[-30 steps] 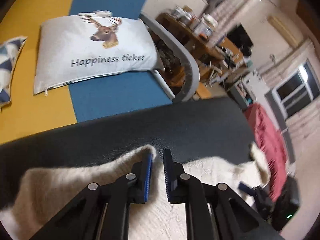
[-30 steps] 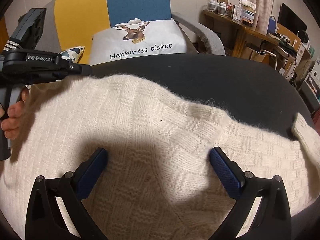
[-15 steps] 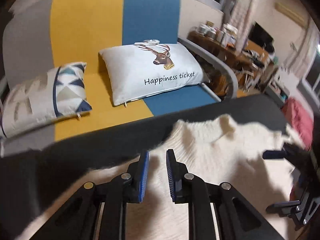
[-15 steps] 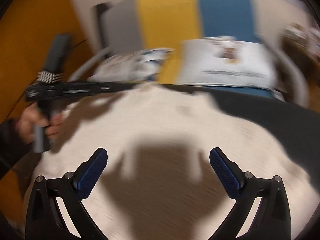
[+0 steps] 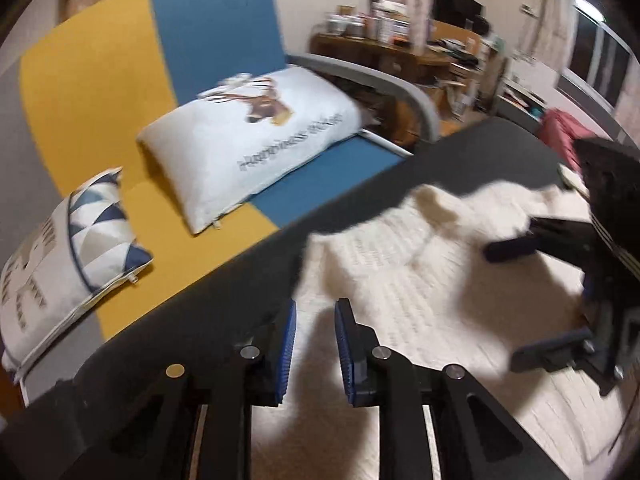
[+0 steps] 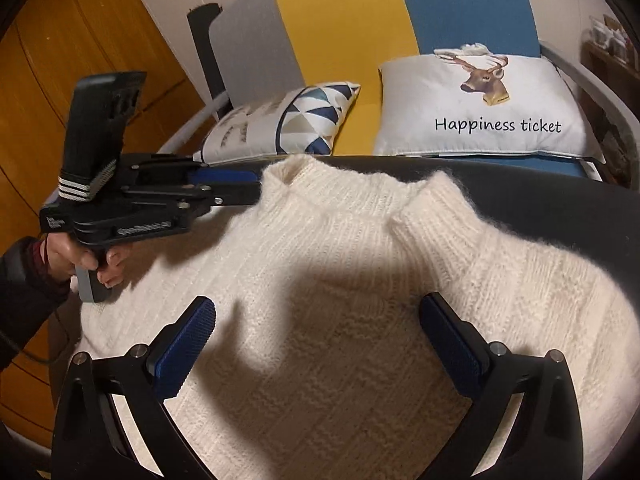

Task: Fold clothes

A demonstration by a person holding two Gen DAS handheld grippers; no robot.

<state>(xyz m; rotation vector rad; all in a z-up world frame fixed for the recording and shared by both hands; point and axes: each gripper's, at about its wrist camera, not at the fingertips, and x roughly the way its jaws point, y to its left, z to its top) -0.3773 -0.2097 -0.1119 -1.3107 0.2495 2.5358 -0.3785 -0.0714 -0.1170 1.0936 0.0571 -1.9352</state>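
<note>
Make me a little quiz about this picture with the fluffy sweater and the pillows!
1. True or false: the right gripper is clamped on the sweater.
2. Which animal is on the white pillow? A cat, B deer, C rabbit.
3. Fill in: the sweater lies on a ___ table.

Key:
1. False. Its jaws stand wide open above the knit, holding nothing.
2. B, a deer above the words "Happiness ticket".
3. Black.
</note>
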